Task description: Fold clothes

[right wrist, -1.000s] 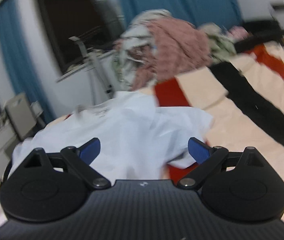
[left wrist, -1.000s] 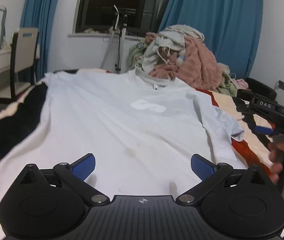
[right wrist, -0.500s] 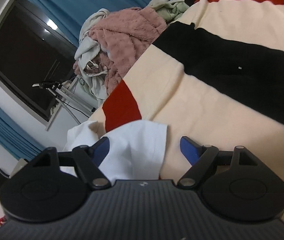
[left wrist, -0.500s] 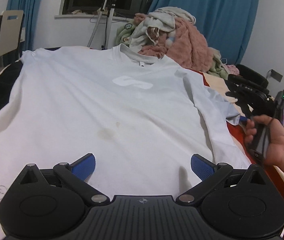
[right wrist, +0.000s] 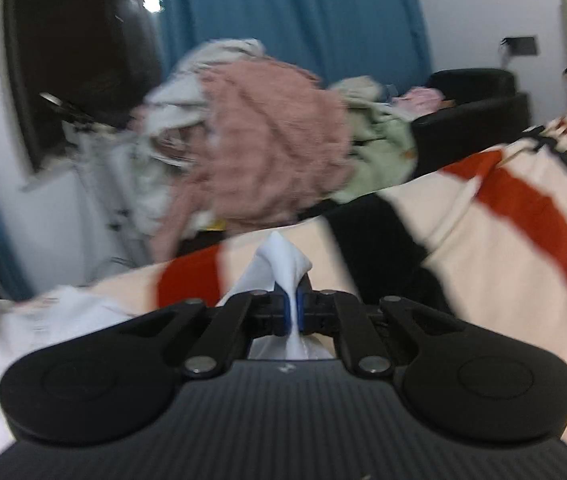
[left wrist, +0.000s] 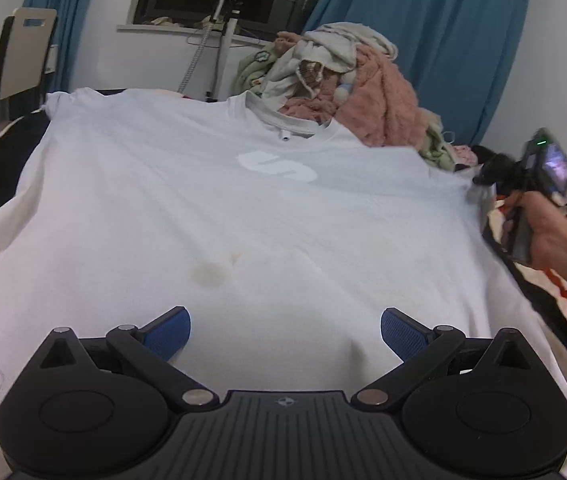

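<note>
A white T-shirt (left wrist: 251,208) with a pale logo and a brownish stain lies face up on the bed, collar at the far end. My left gripper (left wrist: 285,330) hovers open over its lower part, blue pads wide apart and nothing between them. At the shirt's right edge a person's hand holds my right gripper (left wrist: 483,178), which pulls the sleeve outward. In the right wrist view the right gripper (right wrist: 293,308) is shut on a bunched tip of the white sleeve (right wrist: 283,260), which sticks up between the pads.
A heap of pink, white and green clothes (left wrist: 347,92) is piled past the collar. The bed has a cream, red and black striped cover (right wrist: 523,216). A chair (left wrist: 23,56) stands far left, a black armchair (right wrist: 471,112) far right. Blue curtains hang behind.
The right gripper has shut on the sleeve's edge and drawn it out to the right, flattening the fold. The left gripper has sunk a little toward the shirt and stays open.
</note>
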A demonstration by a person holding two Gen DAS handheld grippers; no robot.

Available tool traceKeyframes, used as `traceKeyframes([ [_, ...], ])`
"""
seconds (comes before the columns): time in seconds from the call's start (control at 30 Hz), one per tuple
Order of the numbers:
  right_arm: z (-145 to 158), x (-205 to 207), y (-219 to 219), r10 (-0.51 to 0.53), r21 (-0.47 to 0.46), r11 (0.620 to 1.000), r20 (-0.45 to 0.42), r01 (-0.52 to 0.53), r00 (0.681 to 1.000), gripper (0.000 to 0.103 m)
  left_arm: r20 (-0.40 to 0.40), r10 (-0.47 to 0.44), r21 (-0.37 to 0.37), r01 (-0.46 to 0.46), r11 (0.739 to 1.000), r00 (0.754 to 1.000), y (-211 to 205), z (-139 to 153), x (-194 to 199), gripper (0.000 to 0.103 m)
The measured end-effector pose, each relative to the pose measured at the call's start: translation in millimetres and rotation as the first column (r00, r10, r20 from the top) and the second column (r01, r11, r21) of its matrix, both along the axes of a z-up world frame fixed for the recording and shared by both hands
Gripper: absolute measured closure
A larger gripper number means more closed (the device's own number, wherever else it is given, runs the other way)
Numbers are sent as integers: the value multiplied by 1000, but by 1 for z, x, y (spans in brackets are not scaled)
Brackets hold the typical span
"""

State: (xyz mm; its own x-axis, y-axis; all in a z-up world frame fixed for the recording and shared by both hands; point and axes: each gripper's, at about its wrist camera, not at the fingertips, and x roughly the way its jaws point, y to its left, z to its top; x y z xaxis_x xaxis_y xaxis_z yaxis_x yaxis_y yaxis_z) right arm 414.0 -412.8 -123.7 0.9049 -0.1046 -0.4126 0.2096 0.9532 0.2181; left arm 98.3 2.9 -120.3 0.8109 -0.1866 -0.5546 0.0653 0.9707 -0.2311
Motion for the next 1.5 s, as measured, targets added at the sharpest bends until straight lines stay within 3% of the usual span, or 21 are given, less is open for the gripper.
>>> traceKeyframes([
  [0.2,-35,30,-9,-16,-72,997,-84,10,996,94,8,-18,19,18,1000,1000,-4,-4,6,1],
  [0.3,-37,28,-13,-34,-34,999,-59,32,998,86,13,-21,17,20,1000,1000,-4,-4,10,1],
  [0.33,-34,27,-12,-36,-37,999,-61,33,997,64,15,-21,16,21,1000,1000,-4,-4,12,1],
  [0.37,-29,24,-12,-36,-49,998,-57,33,998,33,15,-22,16,22,1000,1000,-4,-4,12,1],
  [0.4,-24,19,-11,-37,-64,997,-48,34,998,20,16,-23,17,23,1000,1000,-4,-4,13,1],
  [0.43,-16,12,-10,-38,-85,996,-27,36,999,13,18,-19,16,19,1000,1000,-3,-3,13,1],
  [0.53,12,-18,-6,-22,-118,993,14,23,1000,14,23,-7,13,7,1000,1000,0,-2,11,1],
  [0.7,65,-84,2,14,-80,997,63,-8,998,14,28,65,-5,-65,998,997,12,8,11,1],
  [0.9,109,-183,22,61,-43,997,90,-57,994,14,112,29,70,-37,997,993,3,27,-13,1],
  [1.03,116,-255,38,94,-12,996,94,-93,991,14,136,-36,110,21,994,990,-10,35,-36,1],
  [1.13,103,-311,54,113,46,992,92,-117,989,14,152,-84,121,65,990,985,-19,41,-51,2],
  [1.27,79,-368,71,127,103,985,95,-137,987,14,99,-189,33,187,982,977,-26,40,-64,7],
  [1.37,75,-392,75,134,115,982,114,-147,984,14,56,-310,-47,312,949,949,-37,35,-70,17],
  [1.5,84,-416,73,122,92,985,198,-143,973,14,6,-495,-136,492,860,869,-60,22,-75,25],
])
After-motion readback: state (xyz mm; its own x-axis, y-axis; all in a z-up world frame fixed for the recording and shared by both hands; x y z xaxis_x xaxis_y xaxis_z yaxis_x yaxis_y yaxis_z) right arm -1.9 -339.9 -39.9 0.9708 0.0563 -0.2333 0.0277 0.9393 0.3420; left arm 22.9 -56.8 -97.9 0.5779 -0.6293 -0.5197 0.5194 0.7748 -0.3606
